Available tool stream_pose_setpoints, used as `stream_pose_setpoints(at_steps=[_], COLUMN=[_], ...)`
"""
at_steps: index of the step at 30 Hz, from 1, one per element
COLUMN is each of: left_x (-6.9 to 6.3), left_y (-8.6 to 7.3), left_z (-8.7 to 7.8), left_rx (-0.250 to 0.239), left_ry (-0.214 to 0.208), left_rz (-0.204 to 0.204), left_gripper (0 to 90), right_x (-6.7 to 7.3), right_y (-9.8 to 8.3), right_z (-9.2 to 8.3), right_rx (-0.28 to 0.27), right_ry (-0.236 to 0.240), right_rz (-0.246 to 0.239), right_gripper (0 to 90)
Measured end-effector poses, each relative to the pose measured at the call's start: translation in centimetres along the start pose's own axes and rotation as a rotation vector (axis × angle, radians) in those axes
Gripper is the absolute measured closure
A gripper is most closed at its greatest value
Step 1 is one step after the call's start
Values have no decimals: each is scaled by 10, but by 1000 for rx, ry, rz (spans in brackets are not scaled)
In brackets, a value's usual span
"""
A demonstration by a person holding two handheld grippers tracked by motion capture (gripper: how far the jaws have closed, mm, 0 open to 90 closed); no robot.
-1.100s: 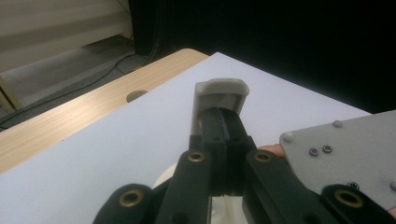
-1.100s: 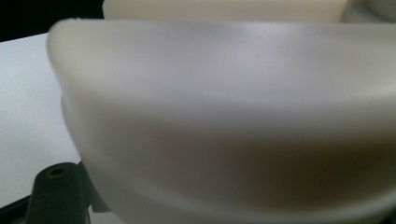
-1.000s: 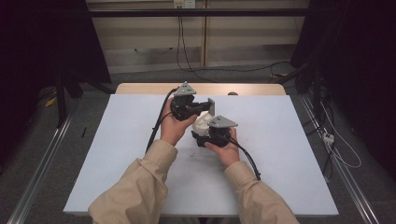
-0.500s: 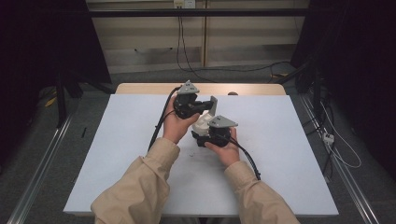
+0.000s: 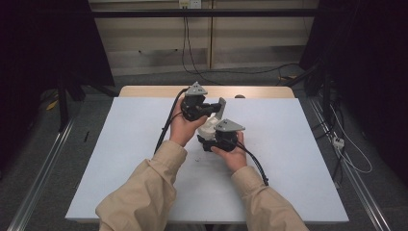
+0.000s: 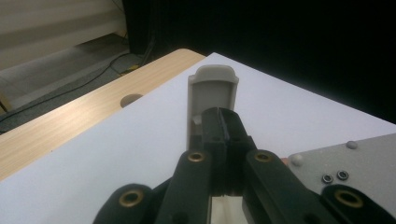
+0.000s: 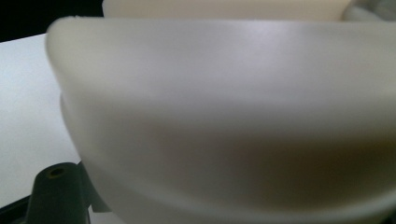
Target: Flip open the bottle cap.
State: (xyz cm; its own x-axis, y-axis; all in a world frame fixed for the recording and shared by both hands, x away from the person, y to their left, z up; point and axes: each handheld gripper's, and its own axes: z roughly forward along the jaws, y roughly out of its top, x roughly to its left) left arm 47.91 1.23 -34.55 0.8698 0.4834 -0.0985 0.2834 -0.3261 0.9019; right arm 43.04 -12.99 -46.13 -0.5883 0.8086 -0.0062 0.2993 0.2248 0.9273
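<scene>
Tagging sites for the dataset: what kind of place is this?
Likely a lab recording station: a white-topped table ringed by black curtains, cables trailing over the floor, and a person working two handheld grippers, left gripper, right gripper.

A white sheet (image 5: 120,168) covers the wooden table (image 5: 144,90).

1. The white plastic piece (image 5: 209,126) is rounded and cream-white with a smooth matte surface. It sits over the middle of the desk (image 5: 120,159), between the two hands.
2. Seen in the right gripper view, the white plastic piece (image 7: 224,121) has a broad curved wall with a stepped lip along its lower edge.
3. The grey flap (image 5: 221,108) is a flat, narrow tab with a rounded top end. It stands upright at the far side of the white piece.
4. In the left gripper view the grey flap (image 6: 212,91) shows a raised rim around a recessed face.
</scene>
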Motion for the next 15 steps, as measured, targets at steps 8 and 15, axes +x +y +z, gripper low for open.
stream_pose_setpoints(at_steps=[8,15], left_x=[1,2], left_y=[1,2], left_z=[3,7], left_rx=[-5,0], left_ry=[-7,-6], left_rz=[-2,-1], left_gripper=[900,900], right_x=[0,0], right_y=[0,0], right_z=[0,0], right_rx=[1,0], right_ry=[0,1], right_rz=[-1,-1], right_gripper=[190,190])
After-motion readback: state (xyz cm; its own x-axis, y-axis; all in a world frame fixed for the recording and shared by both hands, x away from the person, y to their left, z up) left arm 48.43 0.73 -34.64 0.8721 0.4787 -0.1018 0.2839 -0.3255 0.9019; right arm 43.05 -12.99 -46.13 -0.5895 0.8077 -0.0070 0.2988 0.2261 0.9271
